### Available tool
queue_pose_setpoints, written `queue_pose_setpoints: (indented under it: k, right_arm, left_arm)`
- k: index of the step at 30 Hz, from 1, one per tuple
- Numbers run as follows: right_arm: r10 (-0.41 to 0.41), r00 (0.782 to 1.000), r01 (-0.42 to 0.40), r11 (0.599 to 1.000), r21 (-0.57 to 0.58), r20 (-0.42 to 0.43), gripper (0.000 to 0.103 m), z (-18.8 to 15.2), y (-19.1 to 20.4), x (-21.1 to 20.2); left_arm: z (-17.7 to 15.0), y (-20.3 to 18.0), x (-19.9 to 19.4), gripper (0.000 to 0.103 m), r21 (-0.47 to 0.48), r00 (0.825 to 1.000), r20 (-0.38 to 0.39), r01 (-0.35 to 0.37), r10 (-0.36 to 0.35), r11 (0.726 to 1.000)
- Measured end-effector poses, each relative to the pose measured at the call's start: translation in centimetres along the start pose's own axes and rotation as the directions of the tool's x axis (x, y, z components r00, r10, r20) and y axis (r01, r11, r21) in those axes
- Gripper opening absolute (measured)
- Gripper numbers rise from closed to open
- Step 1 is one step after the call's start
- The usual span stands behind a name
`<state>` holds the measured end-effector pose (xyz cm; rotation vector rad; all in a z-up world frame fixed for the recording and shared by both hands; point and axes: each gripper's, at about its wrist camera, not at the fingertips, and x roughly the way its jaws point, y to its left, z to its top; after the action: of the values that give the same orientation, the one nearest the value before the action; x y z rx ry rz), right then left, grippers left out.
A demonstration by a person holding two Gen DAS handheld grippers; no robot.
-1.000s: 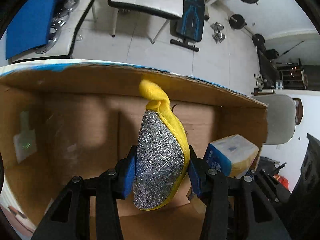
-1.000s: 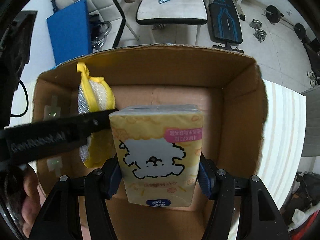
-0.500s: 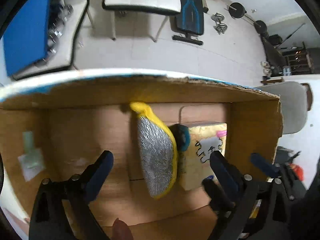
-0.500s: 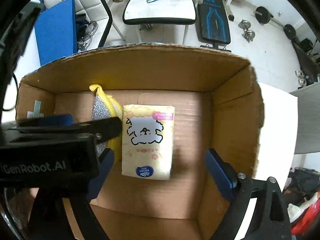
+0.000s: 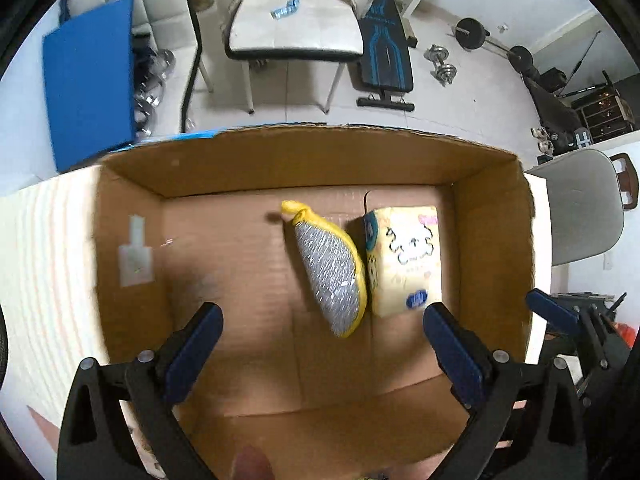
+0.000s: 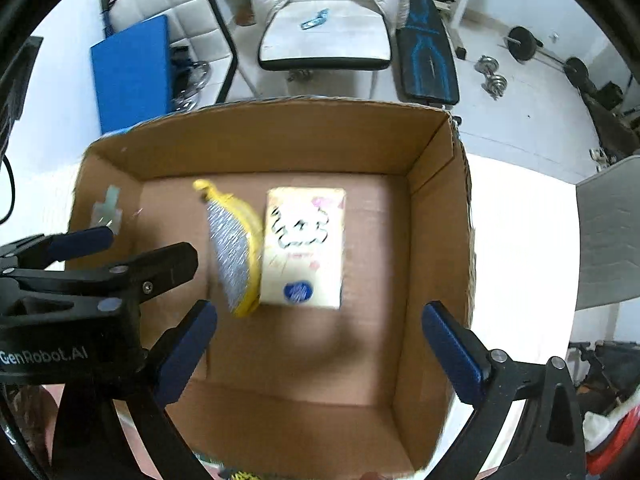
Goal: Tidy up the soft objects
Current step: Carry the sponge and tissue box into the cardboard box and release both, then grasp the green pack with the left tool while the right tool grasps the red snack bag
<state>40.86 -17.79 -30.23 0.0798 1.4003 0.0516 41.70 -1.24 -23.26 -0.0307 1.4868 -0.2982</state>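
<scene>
Cardboard box on pale table fills your view. Your left gripper and right gripper just spread wide, nothing between pads. Beyond tips, on box floor: glittery silver sponge with yellow rim, touching soft yellow tissue pack.

Your cardboard box is plain brown corrugated board, matt, with fluting lines showing on the floor and a ragged top edge. Your scrub pad has a glittery silver mesh face, rough and sparkly, edged in soft yellow cloth. Your tissue pack is wrapped in smooth pale yellow plastic film with a slight sheen and printed art. Your left gripper looks like matt black hard plastic; its pads are matt blue.
</scene>
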Motion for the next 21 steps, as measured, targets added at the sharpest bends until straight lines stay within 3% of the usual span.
queue_pose_setpoints:
  k: [3, 5, 9, 12, 14, 15, 17, 21]
  right_arm:
    - [0.017, 1.000, -0.017, 1.000, -0.022, 0.025, 0.103, -2.0, 0.2, -1.7]
    - [0.027, 0.999, -0.026, 0.999, -0.039, 0.035, 0.103, -4.4, 0.4, -3.0]
    - [0.058, 0.998, -0.057, 0.998, -0.038, 0.035, 0.103, -10.8, 0.7, -4.4]
    - [0.126, 0.992, -0.126, 0.992, 0.009, 0.028, 0.103, -15.9, 0.5, -3.7]
    - [0.179, 0.984, -0.178, 0.981, 0.073, 0.000, 0.094, -18.3, 0.5, -1.9]
    - [0.212, 0.977, -0.208, 0.972, 0.110, -0.023, 0.082, -19.2, 0.5, -0.6]
    - [0.246, 0.966, -0.230, 0.959, 0.165, -0.081, 0.071, -20.2, 0.9, 2.2]
    - [0.215, 0.971, -0.191, 0.961, 0.198, -0.104, 0.071, -20.5, 2.0, 6.3]
  left_arm:
    - [-2.2, 0.2, -2.8, 0.103, 0.007, 0.994, 0.076, -0.082, 0.081, 0.997]
    - [-4.7, 0.6, -4.9, 0.103, -0.004, 0.980, 0.131, -0.150, 0.149, 0.989]
    - [-11.3, 1.8, -6.9, 0.103, -0.021, 0.929, 0.221, -0.299, 0.296, 0.954]
    - [-15.7, 3.1, -6.1, 0.102, -0.044, 0.909, 0.229, -0.348, 0.348, 0.937]
    - [-18.0, 4.2, -3.9, 0.090, -0.046, 0.922, 0.166, -0.347, 0.350, 0.937]
    - [-18.7, 4.4, -3.0, 0.081, -0.045, 0.927, 0.139, -0.345, 0.348, 0.938]
    - [-19.8, 5.2, -0.4, 0.078, -0.048, 0.938, 0.067, -0.338, 0.340, 0.940]
    - [-20.9, 5.9, 1.7, 0.078, -0.071, 0.950, 0.019, -0.309, 0.311, 0.948]
